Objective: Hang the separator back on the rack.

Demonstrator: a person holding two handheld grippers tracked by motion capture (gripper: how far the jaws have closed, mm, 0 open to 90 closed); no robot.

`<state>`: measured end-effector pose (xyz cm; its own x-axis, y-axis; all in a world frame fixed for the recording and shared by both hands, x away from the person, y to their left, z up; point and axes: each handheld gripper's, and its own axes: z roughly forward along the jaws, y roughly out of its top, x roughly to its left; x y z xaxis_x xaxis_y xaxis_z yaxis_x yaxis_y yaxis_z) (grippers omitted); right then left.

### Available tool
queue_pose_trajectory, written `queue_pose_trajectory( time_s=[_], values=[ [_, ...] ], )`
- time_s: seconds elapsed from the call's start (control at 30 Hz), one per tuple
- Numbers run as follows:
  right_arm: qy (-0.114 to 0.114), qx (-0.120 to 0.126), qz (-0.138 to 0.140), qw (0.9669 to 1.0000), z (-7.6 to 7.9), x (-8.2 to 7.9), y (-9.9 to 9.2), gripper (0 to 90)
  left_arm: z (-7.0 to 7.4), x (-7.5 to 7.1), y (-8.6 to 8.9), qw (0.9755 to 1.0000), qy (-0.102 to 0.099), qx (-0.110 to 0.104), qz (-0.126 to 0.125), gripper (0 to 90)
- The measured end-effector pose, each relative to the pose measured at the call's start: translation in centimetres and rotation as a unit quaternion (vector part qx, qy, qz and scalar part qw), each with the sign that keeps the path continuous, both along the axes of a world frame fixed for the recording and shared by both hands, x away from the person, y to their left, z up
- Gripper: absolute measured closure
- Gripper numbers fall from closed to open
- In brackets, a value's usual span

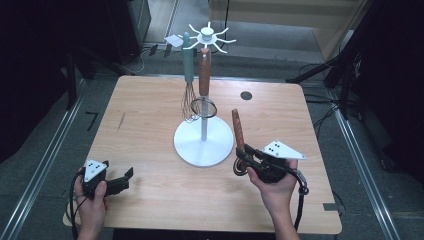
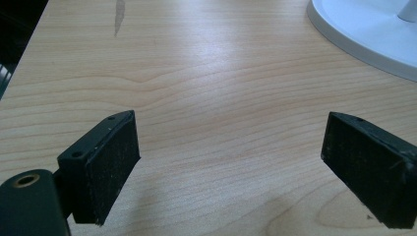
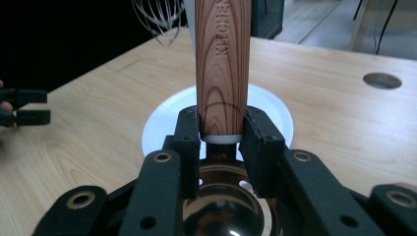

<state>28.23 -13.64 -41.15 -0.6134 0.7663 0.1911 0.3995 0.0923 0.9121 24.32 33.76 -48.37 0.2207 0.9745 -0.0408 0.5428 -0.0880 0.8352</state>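
Two grippers are working at the wooden surface (image 1: pixel 150 200) in the high view: the right gripper (image 1: pixel 243 162) is gripping a wood-handled utensil (image 1: pixel 238 130), its handle pointing up and away toward the white rack (image 1: pixel 203 140), where a whisk (image 1: pixel 188 75) is hanging. From the left gripper view, the left gripper (image 2: pixel 228 167) is idling, jaws spread wide over bare wood, farther from the rack. From the right gripper view, the jaws are clamping the handle's lower end above a shiny metal bowl (image 3: pixel 228 216); "KITCHEN" is reading along the grain.

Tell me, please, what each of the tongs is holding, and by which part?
The right tongs grip a wooden-handled ladle at the handle's lower end, just above its metal bowl. The left tongs are open, holding nothing.
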Motion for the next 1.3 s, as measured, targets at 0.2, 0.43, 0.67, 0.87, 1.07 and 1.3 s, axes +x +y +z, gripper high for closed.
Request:
queue_pose_trajectory(
  time_s=[0.2, 0.43, 0.67, 0.87, 1.07, 1.3],
  values=[
    [-0.021, 0.008, 0.000, 0.9998, 1.3, -0.1, -0.1, 72.0, 0.0, 0.0, 0.0, 1.0000, 0.002, 0.001, -0.001, 7.9],
    [-0.036, 0.017, 0.001, 0.9992, 2.4, 0.1, 0.3, 72.0, 0.0, 0.0, 0.0, 1.0000, 0.002, 0.001, 0.001, 7.9],
    [-0.055, 0.032, 0.002, 0.9980, 3.7, 0.3, 0.7, 72.0, 0.0, -0.1, 0.0, 1.0000, 0.004, 0.000, -0.001, 8.0],
    [-0.062, 0.036, 0.006, 0.9974, 4.7, 0.5, 1.1, 72.0, 0.0, 0.0, -0.1, 1.0000, 0.005, 0.001, 0.000, 8.0],
    [-0.075, 0.037, 0.007, 0.9965, 5.7, 0.6, 1.4, 72.0, 0.0, 0.0, -0.1, 1.0000, 0.003, 0.000, 0.000, 8.0],
    [-0.086, 0.040, 0.006, 0.9955, 6.8, 0.7, 1.4, 72.0, 0.0, 0.0, -0.1, 1.0000, 0.004, 0.000, -0.001, 8.0]
  ],
)
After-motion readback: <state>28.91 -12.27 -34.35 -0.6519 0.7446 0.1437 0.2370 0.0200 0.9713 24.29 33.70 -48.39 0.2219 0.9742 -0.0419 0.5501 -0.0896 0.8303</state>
